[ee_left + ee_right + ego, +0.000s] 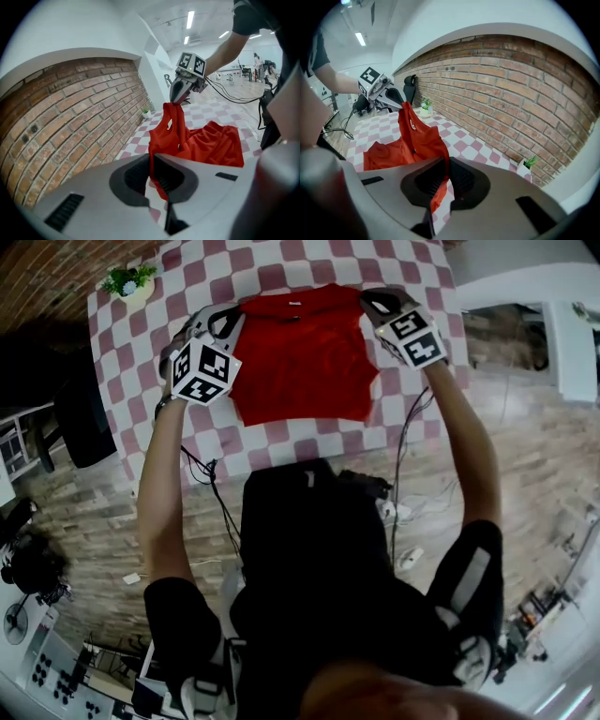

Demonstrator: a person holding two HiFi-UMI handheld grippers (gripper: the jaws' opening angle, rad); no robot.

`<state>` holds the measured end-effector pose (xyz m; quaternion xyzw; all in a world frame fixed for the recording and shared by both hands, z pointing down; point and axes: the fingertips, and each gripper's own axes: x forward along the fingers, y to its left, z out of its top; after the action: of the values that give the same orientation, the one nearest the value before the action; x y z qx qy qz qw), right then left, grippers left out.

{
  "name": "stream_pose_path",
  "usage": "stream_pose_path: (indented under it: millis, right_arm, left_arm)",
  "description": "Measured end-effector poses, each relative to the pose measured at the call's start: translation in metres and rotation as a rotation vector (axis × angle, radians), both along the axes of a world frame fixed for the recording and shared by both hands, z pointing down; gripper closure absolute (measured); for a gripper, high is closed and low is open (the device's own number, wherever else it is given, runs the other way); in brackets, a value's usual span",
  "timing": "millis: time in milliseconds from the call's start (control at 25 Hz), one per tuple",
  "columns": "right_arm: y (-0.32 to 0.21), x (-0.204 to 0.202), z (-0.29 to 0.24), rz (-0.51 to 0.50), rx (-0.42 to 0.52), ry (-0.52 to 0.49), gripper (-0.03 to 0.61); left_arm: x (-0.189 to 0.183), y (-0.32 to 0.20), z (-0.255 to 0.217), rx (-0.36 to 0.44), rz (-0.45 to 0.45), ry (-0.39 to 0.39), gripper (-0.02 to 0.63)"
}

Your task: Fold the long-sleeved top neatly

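Above checkered table point(141, 345), red top point(302, 357), pinched by left gripper point(228, 322), right gripper point(377, 304)

Potted plant point(129, 279) sits on checkered table point(120, 354) corner.

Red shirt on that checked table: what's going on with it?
A person at the checked table holds a two-jaw gripper in each hand. The left gripper and the right gripper are each shut on a far corner of the red long-sleeved top. They hold that edge up off the table while the rest lies bunched on it. The neat fold is not yet done.
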<state>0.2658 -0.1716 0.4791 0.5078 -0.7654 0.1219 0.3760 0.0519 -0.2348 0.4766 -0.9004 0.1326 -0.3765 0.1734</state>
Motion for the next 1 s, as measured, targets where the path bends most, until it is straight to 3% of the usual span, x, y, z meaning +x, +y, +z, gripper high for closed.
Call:
stream_pose_path:
  millis: [360, 800, 1000]
  right_arm:
    - [0.094, -0.033, 0.002, -0.012, 0.027, 0.01, 0.548]
    - [0.182, -0.063, 0.051, -0.027, 0.003, 0.032, 0.549]
    - [0.218, -0.074, 0.082, -0.044, -0.03, 0.04, 0.549]
  left_arm:
    - [-0.026, 0.086, 0.005, 0.033, 0.017, 0.0, 0.586]
    - [-0.055, 0.176, 0.066, 0.025, -0.015, -0.008, 0.586]
    - [-0.064, 0.203, 0.096, 0.04, -0.004, -0.054, 0.586]
